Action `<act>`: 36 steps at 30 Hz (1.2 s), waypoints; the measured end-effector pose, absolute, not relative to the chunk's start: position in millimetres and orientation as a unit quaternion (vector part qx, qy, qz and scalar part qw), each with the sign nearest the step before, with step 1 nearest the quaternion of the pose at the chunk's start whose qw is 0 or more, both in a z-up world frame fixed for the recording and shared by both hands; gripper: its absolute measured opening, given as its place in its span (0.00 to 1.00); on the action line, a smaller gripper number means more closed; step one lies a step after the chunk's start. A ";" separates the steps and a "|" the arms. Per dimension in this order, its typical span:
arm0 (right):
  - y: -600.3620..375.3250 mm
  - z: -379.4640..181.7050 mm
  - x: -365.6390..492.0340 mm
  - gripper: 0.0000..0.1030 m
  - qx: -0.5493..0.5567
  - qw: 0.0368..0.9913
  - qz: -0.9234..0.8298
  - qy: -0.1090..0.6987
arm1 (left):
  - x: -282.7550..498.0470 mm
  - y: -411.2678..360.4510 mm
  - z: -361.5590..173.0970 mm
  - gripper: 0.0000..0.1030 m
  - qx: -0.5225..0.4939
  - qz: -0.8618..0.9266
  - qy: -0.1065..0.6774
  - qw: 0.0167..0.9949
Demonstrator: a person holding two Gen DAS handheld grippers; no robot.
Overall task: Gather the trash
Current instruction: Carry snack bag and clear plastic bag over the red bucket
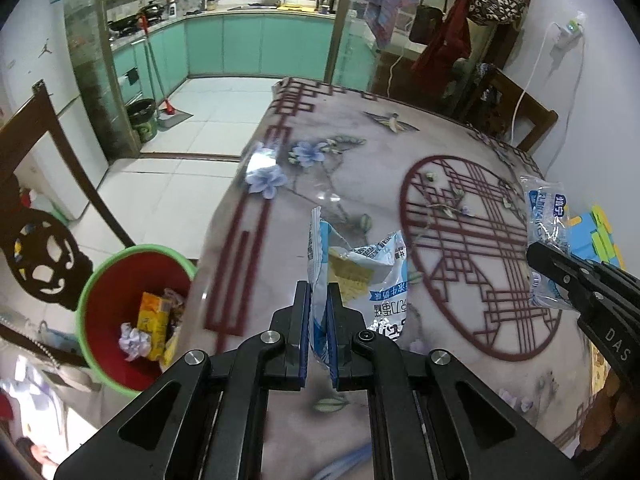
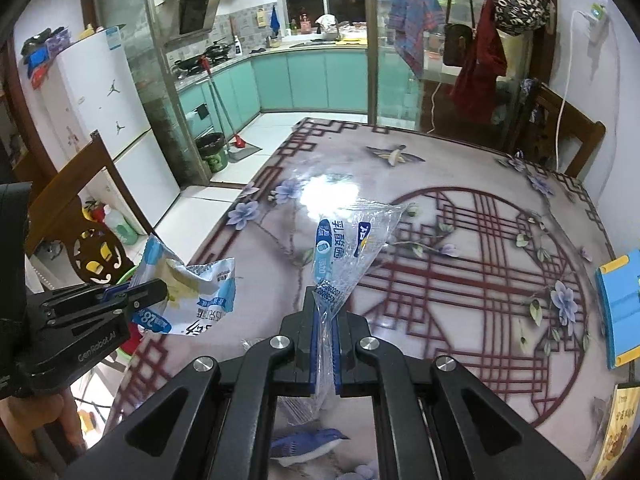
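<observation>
**Red bin w/ green rim sits low-left of L gripper — drop hinges on this offset**

Red plastic bin [image 1: 136, 316] stands on floor beside the desk [image 1: 440, 152] edge, down and to the left of the left gripper [image 1: 319, 332]; already holds trash (yellow carton, crumpled wrapper).

L jaws: closed narrow on white/blue snack bag [image 1: 360, 276]; bag stands up out of the jaws, long axis roughly along the fingers, torn mouth up and away from cam; bag lifted above desk, near the edge.

R jaws: right gripper [image 2: 325, 344] pinched on clear plastic wrapper [image 2: 348, 248] w/ blue print; wrapper long axis also runs fwd along fingers, flaring wide at far end; hangs over the desk, further in from the edge.

Relation that matters: L hand is nearer the bin; R is well apart from it, w/ L gripper between R and bin in right wrist view.

Judgement: L should swing left/down past desk edge and release first; R follows once L clears, else paths cross; light film may cling to pads on release.
</observation>
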State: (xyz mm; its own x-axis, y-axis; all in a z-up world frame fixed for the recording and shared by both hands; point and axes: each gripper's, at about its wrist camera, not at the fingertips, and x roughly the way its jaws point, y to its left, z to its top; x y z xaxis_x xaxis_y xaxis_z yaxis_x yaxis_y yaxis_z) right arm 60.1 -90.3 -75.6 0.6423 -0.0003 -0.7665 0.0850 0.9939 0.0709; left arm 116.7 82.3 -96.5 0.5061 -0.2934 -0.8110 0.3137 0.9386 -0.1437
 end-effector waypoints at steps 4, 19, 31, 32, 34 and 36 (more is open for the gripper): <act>-74.0 -76.2 66.7 0.04 0.045 0.905 -0.019 0.424 | 121.7 97.1 -98.5 0.07 0.009 -0.172 0.467 0.867; -5.7 -74.4 94.3 0.04 0.026 0.904 -0.002 0.426 | 144.9 158.5 -105.4 0.07 -0.001 -0.159 0.469 0.869; 53.1 -82.3 112.6 0.04 0.007 0.900 0.040 0.435 | 149.2 204.2 -114.3 0.07 -0.019 -0.132 0.477 0.869; 57.3 -82.9 113.2 0.04 0.005 0.899 0.043 0.436 | 149.2 207.7 -115.2 0.07 -0.022 -0.129 0.478 0.869; 64.8 -84.8 114.4 0.04 0.001 0.898 0.051 0.438 | 149.7 214.1 -116.7 0.07 -0.024 -0.124 0.479 0.869; 71.9 -87.5 116.3 0.04 0.000 0.895 0.060 0.441 | 150.0 220.1 -119.7 0.07 -0.028 -0.117 0.481 0.868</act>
